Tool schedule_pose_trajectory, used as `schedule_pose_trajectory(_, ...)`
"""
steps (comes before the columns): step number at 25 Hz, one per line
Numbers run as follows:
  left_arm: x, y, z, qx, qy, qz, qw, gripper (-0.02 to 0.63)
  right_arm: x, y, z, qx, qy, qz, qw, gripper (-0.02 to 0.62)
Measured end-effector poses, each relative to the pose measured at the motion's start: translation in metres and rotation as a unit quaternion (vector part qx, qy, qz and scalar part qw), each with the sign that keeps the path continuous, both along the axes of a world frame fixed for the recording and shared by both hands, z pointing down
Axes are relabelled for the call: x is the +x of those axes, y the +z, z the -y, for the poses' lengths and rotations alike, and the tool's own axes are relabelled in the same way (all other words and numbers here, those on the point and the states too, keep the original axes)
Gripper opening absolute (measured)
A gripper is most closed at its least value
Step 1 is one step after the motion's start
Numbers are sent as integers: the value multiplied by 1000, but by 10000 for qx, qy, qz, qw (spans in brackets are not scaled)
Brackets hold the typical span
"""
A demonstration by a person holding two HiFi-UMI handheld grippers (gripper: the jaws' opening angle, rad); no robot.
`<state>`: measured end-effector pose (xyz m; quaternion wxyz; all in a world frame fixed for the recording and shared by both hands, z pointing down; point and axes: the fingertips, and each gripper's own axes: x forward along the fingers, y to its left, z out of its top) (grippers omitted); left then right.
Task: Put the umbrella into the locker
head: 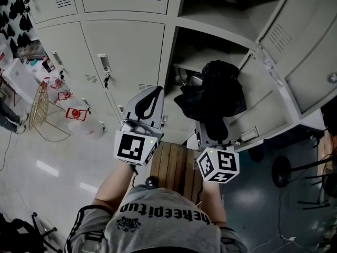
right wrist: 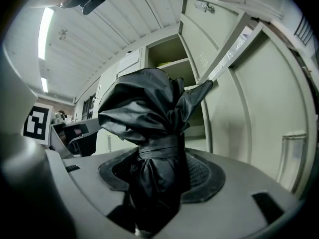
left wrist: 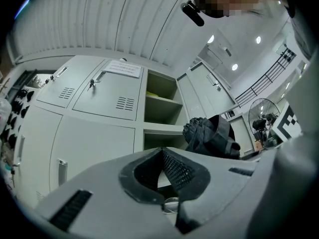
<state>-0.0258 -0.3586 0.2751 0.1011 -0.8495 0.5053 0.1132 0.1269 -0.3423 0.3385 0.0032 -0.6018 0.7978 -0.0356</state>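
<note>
Over by the open locker [head: 169, 62], right gripper [right wrist: 159, 171] is clamped on the black umbrella [right wrist: 144, 113] near its strap, clear only in its own view; left gripper [left wrist: 162, 154] is pinched together, empty.

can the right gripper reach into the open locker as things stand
Probably yes: the right gripper, shut on the umbrella, faces the open locker; its door is swung aside and nothing visible blocks the opening.

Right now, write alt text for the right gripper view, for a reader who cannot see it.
The right gripper is shut on a folded black umbrella, strapped at its middle, with its crumpled canopy rising above the jaws. Behind it stands an open locker, its door swung out to the right.
</note>
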Motion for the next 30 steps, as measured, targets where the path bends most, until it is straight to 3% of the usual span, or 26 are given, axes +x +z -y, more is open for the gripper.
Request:
schedule_pose_trajectory(13, -8, 9, 37, -85, 232, -33, 9997, 3, 4, 11, 64, -531, 314, 11, 9981, 249)
schedule_pose_trajectory(30, -17, 24, 48, -264, 291, 22, 9992, 3, 2, 18, 132, -1049, 463, -91, 9934, 249)
